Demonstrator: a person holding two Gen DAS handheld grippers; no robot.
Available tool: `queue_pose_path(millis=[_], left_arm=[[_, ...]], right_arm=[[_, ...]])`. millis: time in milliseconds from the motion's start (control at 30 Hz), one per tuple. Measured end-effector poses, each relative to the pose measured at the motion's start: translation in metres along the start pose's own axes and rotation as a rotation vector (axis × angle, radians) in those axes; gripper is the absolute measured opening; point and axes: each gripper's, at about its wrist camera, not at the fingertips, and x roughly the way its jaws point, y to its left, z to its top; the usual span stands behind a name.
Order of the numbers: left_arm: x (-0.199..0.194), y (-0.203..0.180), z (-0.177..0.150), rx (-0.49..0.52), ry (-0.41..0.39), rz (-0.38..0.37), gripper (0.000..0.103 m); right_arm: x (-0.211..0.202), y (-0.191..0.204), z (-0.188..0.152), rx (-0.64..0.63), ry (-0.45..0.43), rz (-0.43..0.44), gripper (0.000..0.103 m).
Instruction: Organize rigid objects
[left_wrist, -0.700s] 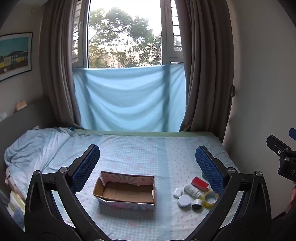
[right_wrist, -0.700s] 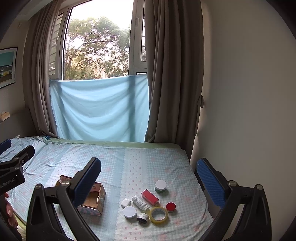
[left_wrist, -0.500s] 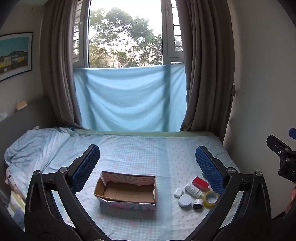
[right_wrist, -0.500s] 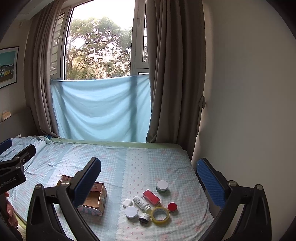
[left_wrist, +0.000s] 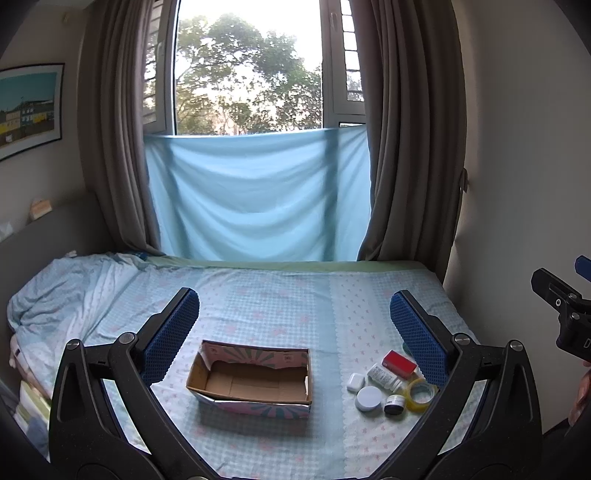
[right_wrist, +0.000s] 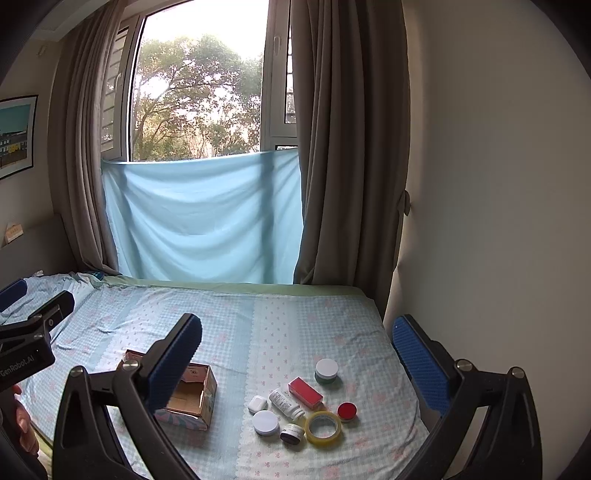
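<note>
Spread left claw (left_wrist: 295, 325) above box (left_wrist: 255, 380)

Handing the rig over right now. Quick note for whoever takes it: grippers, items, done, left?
Left gripper: open, empty, held above the bed, facing the cardboard box.
Right gripper: open, empty, facing the items.
Box sits empty on the bed sheet.
Right of it, clustered: earbud case, white lid, pill bottle, red box, tape roll, dark jar, red-lidded tin, white-capped jar.
Done: nothing boxed.
Left: presumably box all eight.
</note>
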Motion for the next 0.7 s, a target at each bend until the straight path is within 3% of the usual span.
queue_pose_path(millis=[700], left_arm=[[0.0041, -0.0052, -0.0088, 0.024, -0.014, -0.027, 0.103]], right_arm=[[-0.0054, 0.0020, -0.0019, -0.009, -0.004, -0.027, 0.103]])
